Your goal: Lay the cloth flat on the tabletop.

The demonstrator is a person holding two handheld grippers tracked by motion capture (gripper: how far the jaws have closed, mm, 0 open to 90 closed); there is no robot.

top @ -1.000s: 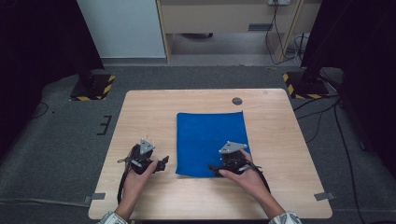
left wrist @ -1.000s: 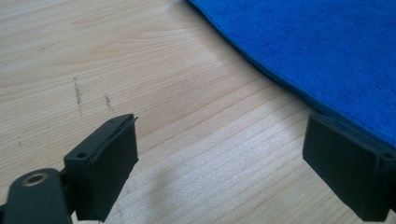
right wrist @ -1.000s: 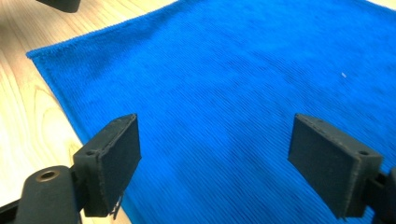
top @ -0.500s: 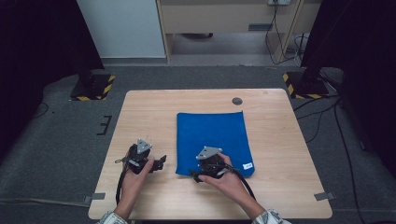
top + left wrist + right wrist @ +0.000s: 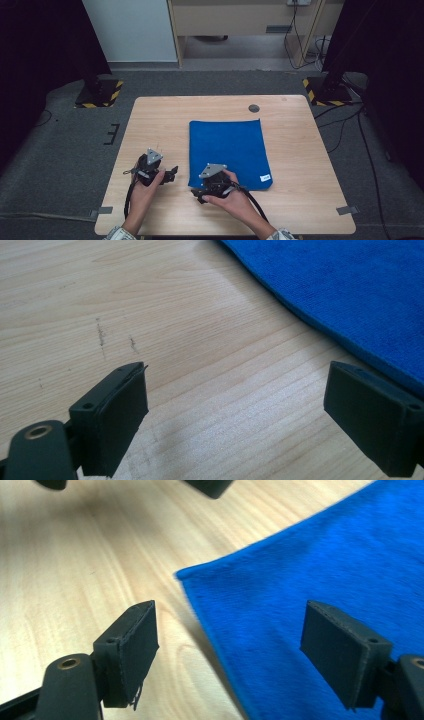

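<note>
A blue cloth (image 5: 227, 150) lies flat on the wooden table (image 5: 300, 200), and its near left corner (image 5: 187, 575) shows in the right gripper view. My right gripper (image 5: 196, 192) (image 5: 230, 615) hovers at that corner and points left. Its jaws have just been closing a little but still stand wide apart. The corner lies below and between them, and the pads do not press on it. My left gripper (image 5: 172, 174) (image 5: 237, 385) is open over bare wood, just left of the cloth's edge (image 5: 320, 325). Its black fingertips (image 5: 210, 486) show at the top of the right gripper view.
A small white tag (image 5: 265, 177) sits at the cloth's near right corner. A dark round plug (image 5: 254, 108) is set in the table's far edge. Beyond the table stand a cabinet (image 5: 225, 20) and two striped floor stands (image 5: 100, 95).
My right gripper has slid left along the cloth's near edge, from near its middle right to the near left corner. The left gripper has stayed in place.
</note>
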